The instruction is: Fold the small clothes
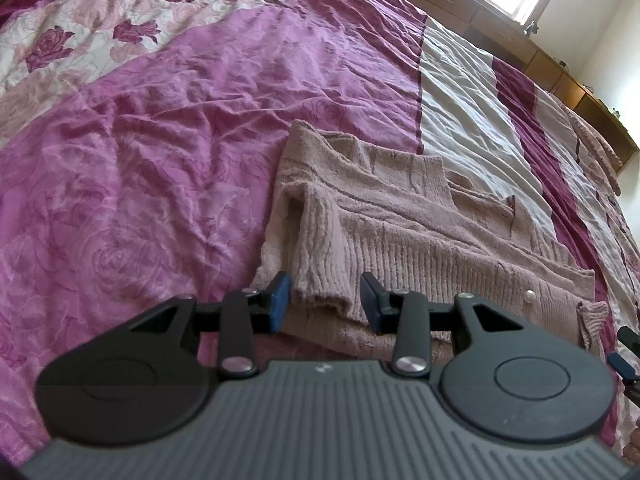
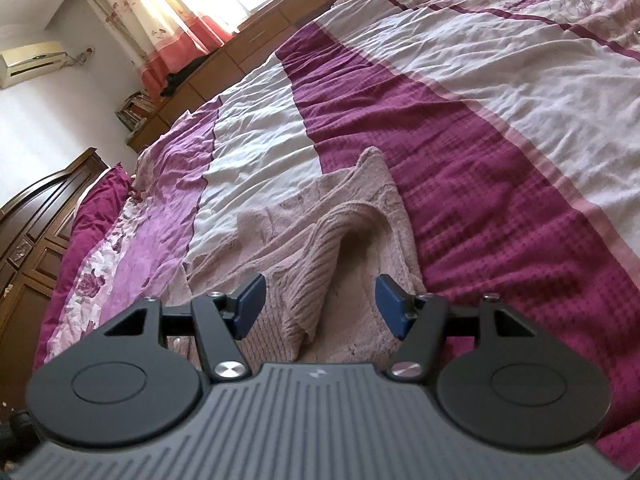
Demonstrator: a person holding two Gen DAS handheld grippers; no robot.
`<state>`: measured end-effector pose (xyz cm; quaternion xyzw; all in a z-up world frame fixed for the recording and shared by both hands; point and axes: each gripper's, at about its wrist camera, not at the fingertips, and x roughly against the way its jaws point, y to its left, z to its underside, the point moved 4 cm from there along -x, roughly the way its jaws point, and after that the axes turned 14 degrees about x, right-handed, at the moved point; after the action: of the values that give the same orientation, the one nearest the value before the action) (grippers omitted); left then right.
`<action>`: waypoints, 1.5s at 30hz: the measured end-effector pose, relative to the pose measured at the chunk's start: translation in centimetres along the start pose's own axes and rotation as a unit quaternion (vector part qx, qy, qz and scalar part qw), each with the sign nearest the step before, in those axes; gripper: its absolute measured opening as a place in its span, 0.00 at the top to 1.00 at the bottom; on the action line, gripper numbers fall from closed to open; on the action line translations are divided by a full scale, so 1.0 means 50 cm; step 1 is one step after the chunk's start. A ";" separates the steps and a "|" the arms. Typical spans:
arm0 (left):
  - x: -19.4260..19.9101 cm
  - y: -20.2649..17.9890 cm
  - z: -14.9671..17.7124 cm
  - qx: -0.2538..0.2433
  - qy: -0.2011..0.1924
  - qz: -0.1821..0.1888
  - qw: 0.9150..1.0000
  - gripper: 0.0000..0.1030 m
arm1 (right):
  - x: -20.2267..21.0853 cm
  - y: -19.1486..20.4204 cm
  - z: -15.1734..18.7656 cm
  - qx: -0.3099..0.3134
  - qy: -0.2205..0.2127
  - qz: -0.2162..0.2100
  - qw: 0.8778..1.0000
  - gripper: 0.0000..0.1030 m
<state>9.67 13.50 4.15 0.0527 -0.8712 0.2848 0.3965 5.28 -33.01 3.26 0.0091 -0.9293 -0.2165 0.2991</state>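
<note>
A small dusty-pink knitted cardigan (image 1: 420,216) lies flat on the bed, both sleeves folded onto its body, with a pearl button (image 1: 529,295) near the hem. My left gripper (image 1: 325,300) is open, its blue pads on either side of the left sleeve's ribbed cuff (image 1: 320,284), not closed on it. In the right wrist view the cardigan (image 2: 352,248) shows its right sleeve (image 2: 316,280) lying raised between the pads. My right gripper (image 2: 320,308) is open around that sleeve. The right gripper's tips also show at the left wrist view's right edge (image 1: 624,356).
The bed is covered by a wrinkled quilt (image 1: 180,160) with pink, magenta and white bands. A wooden ledge (image 1: 520,36) and window run along the far side. A dark wooden headboard (image 2: 36,232) and curtains (image 2: 160,28) show in the right wrist view.
</note>
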 end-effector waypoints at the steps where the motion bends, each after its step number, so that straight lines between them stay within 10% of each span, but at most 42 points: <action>1: 0.000 0.000 0.001 0.000 0.000 -0.001 1.000 0.61 | 0.001 0.000 0.000 0.000 0.000 0.000 1.000 0.34; 36: -0.054 -0.018 0.002 -0.023 -0.011 -0.021 0.999 0.61 | -0.089 0.160 0.001 0.210 0.027 0.079 0.974 0.35; 43: -0.068 -0.023 -0.007 -0.041 -0.010 -0.019 0.999 0.63 | -0.119 0.121 0.010 0.205 0.048 0.115 0.971 0.83; 45: -0.070 -0.027 -0.013 -0.046 -0.006 -0.010 0.999 0.86 | -0.110 0.101 0.001 0.180 0.049 0.108 0.976 0.88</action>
<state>12.91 12.26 2.55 0.0451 -0.8850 0.2400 0.3963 10.33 -27.62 2.22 -0.0268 -0.9327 -0.0113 0.3594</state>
